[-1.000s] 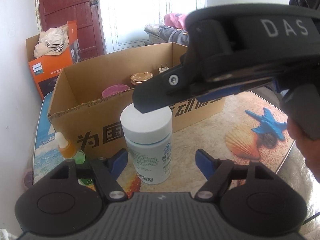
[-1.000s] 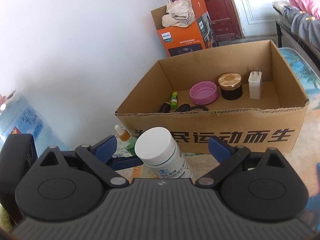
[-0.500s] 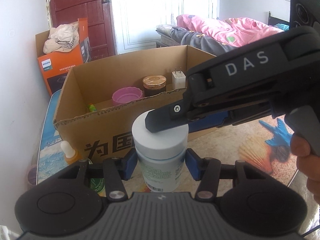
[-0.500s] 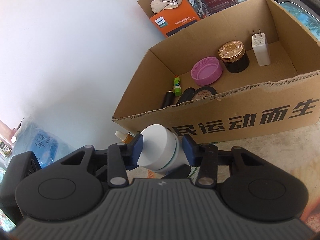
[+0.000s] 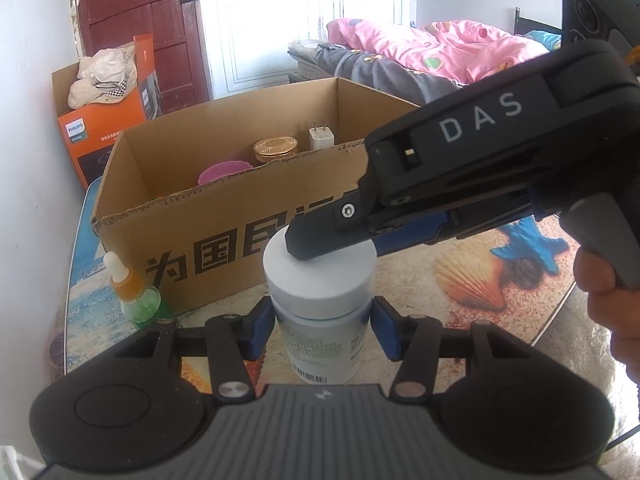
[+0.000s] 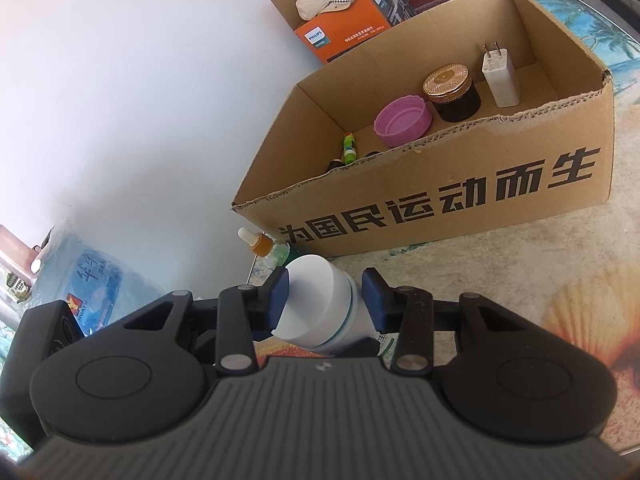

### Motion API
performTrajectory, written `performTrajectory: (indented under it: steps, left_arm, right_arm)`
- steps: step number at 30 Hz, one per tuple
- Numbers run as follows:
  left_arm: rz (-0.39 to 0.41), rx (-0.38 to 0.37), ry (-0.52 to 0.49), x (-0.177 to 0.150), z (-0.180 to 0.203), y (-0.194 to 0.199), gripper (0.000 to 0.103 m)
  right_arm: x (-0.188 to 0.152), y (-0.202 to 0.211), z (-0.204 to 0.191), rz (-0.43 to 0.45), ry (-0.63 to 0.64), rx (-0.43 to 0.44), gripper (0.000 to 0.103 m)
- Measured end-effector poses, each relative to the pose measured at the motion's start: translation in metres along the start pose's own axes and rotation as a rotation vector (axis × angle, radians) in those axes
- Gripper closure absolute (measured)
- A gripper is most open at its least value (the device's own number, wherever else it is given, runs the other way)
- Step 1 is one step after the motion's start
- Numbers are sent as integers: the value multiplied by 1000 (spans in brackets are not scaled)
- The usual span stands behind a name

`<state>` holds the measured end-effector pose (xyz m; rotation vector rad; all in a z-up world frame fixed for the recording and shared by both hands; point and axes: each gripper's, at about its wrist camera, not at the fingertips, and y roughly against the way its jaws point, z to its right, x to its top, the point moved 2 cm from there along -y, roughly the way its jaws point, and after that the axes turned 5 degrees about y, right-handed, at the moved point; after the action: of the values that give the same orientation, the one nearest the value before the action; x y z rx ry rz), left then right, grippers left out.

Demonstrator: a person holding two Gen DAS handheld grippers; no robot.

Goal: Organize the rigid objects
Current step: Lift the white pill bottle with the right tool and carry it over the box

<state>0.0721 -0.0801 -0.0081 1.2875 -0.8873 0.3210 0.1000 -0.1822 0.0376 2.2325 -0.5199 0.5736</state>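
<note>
White-capped round plastic pill bottle [image 5: 320,304] stands on the bench at six o'clock of the brown cardboard box [image 5: 224,216]; left gripper [image 5: 320,330] clamps its body, right gripper [image 6: 324,300] its cap.

My grippers are matte black with ribbed housings, blue pads [image 5: 383,330] and silver screws (the right gripper [image 5: 320,240] lettered "DAS").
</note>
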Motion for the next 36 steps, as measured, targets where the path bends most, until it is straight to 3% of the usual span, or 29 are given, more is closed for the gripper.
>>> performTrajectory:
  steps: [12,19,25,31,36]
  left_arm:
    - [-8,7,8,-1,1,-9,49]
    - [67,31,-9,13,-1,23,49]
    - [147,65,-43,40,-2,52,49]
    - [229,54,-63,90,-4,61,49]
    - [179,-24,-30,140,-11,26,49]
  right_arm:
    - [2,1,-3,-2,33,-26,62]
    - [9,20,-28,42,100,9,63]
    - [29,46,-54,128,165,55,62]
    - [69,69,-70,231,237,74,62]
    - [118,66,-51,252,225,44,61]
